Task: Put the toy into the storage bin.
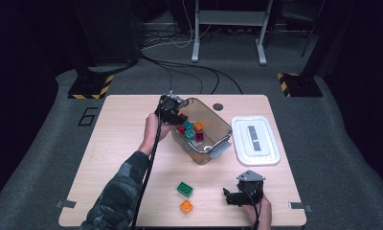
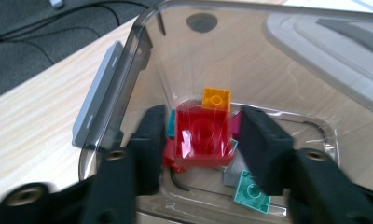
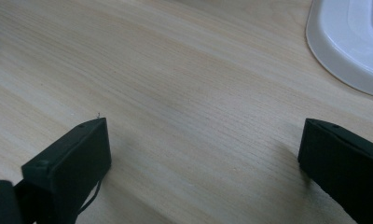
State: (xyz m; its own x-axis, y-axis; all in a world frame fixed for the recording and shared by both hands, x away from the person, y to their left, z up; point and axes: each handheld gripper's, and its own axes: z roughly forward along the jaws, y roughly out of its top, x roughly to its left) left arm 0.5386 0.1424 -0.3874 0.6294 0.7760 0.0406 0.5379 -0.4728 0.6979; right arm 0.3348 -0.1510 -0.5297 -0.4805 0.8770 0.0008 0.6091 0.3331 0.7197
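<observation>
Glossy red studded brick point(image 2: 202, 137) sits between the left gripper point(image 2: 201, 140)'s spread jaws, gaps either side, inside the clear plastic bin point(image 1: 218, 125). Right gripper point(image 1: 231, 196) rests on woodgrain table point(image 1: 118, 143), jaws wide, empty.

A square red plastic building brick point(image 2: 202, 137) is lying stud-up among other bricks inside the clear plastic bin point(image 2: 142, 42).
</observation>
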